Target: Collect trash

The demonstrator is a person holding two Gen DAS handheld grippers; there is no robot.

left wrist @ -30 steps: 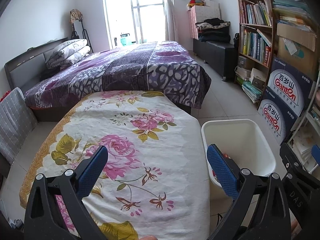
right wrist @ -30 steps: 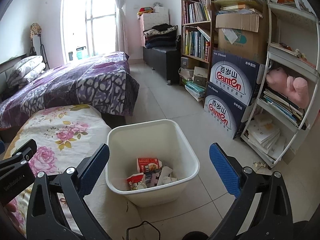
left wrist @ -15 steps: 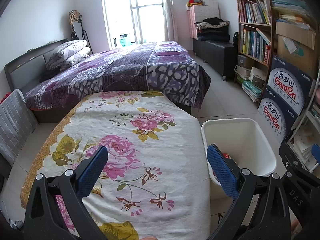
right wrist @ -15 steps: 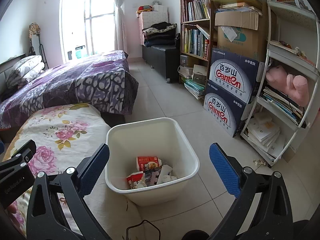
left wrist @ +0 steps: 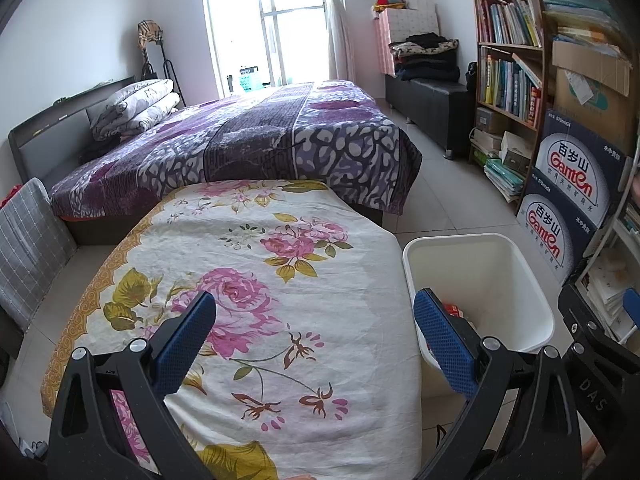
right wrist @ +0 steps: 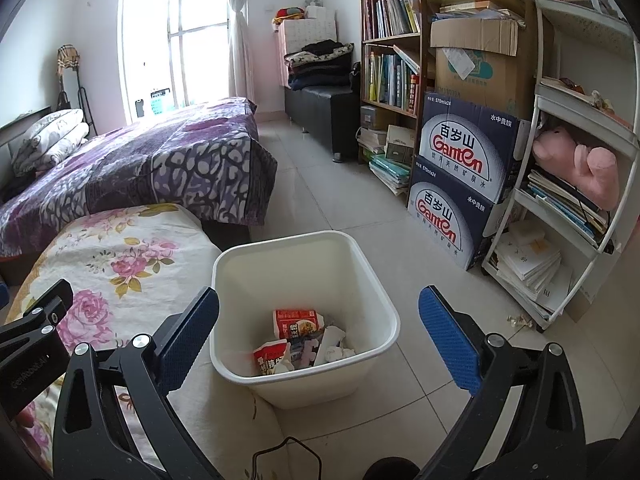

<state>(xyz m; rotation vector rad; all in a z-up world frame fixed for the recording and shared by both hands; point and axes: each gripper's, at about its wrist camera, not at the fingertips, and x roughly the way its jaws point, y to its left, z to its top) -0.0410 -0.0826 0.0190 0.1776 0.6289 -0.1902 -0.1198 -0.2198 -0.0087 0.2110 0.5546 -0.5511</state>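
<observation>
A white plastic bin [right wrist: 376,280] stands on the tiled floor beside the floral-covered table [left wrist: 256,280]; it also shows in the left wrist view [left wrist: 532,280]. Inside lie red snack wrappers [right wrist: 296,322] and crumpled white paper [right wrist: 332,346]. My right gripper [right wrist: 316,332] is open and empty, above and in front of the bin. My left gripper [left wrist: 312,332] is open and empty, over the floral cloth, with the bin to its right.
A bed with a purple blanket [left wrist: 256,136] lies beyond the table. Stacked Ganten boxes [right wrist: 456,184], a bookshelf [right wrist: 392,60] and a white rack [right wrist: 576,184] line the right wall. A small scrap [right wrist: 518,320] lies on the floor by the rack.
Both views have shifted very slightly; the bin sits a touch nearer in the right wrist view. Both grippers stay open and empty.
</observation>
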